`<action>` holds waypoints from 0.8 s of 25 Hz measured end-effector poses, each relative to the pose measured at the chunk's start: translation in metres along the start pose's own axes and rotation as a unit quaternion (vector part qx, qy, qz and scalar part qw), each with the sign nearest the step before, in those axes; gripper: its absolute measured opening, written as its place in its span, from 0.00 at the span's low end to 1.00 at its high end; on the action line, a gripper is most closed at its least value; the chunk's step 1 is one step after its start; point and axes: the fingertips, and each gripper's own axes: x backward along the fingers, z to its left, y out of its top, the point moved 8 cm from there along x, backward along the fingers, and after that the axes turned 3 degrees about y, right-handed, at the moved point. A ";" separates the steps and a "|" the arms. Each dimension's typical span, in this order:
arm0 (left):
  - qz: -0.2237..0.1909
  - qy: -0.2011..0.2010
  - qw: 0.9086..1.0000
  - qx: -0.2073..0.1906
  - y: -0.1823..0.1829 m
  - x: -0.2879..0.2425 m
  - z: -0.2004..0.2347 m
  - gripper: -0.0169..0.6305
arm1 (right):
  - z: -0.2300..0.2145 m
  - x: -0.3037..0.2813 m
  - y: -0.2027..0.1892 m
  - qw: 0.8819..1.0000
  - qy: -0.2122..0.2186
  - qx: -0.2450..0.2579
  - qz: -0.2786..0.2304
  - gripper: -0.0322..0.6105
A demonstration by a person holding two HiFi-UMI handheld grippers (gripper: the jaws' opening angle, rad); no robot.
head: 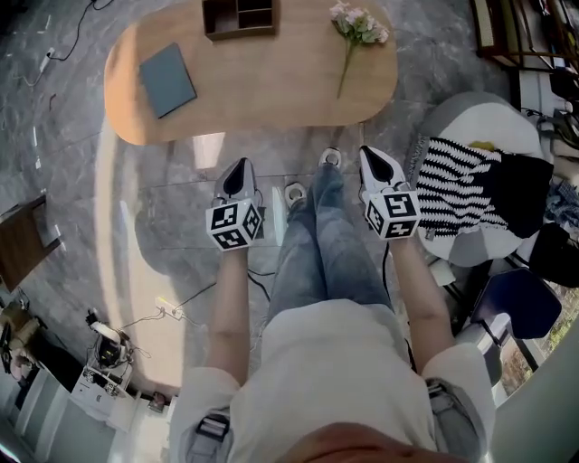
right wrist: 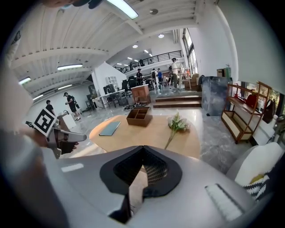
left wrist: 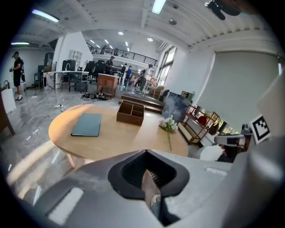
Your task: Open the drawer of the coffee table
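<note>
Cables and a power strip (head: 167, 312) trail across the grey stone floor at the far left of the head view, near a dark wooden piece (head: 23, 244) at the edge. Up top sits the coffee table (head: 262, 90), a pale oval wooden top, and on its left end a blue-grey notebook (head: 166, 80) lies flat. Its drawer cannot be made out from here. Below the table's near edge and apart from it, the left gripper (head: 238, 167) points toward the table, marker cube (head: 233, 224) facing up. Its jaws are pressed together with nothing between them, and the left gripper view confirms it: the tips (left wrist: 149, 187) meet, the table beyond them.

Moving to centre, a brown wooden organizer box (head: 240, 16) stands at the table's far edge. The person's jeans (head: 317, 244) run down the middle, with both shoes (head: 295, 193) on the floor just short of the table. On the table's right end lies a sprig of pale flowers (head: 355, 32), stem trailing toward the near edge.

The right gripper (head: 373, 161) is level with its partner and also aims at the table without touching it. Its jaws are closed too, with nothing held. Further right, a black-and-white striped cloth (head: 457, 194) drapes over a white seat (head: 479, 122), and a dark blue chair (head: 516, 303) sits below that.
</note>
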 end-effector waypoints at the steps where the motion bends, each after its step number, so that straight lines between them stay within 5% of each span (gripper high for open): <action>1: 0.007 0.002 1.000 0.000 -0.007 -0.008 0.003 0.03 | -0.006 -0.007 -0.008 1.000 -0.003 -0.002 0.007 0.05; 14: 0.073 0.022 0.997 -0.010 -0.083 -0.110 0.049 0.04 | -0.068 -0.089 -0.109 0.995 -0.020 -0.027 0.092 0.07; 20: 0.108 0.017 0.993 -0.045 -0.106 -0.156 0.069 0.21 | -0.096 -0.124 -0.150 0.989 -0.033 -0.034 0.138 0.15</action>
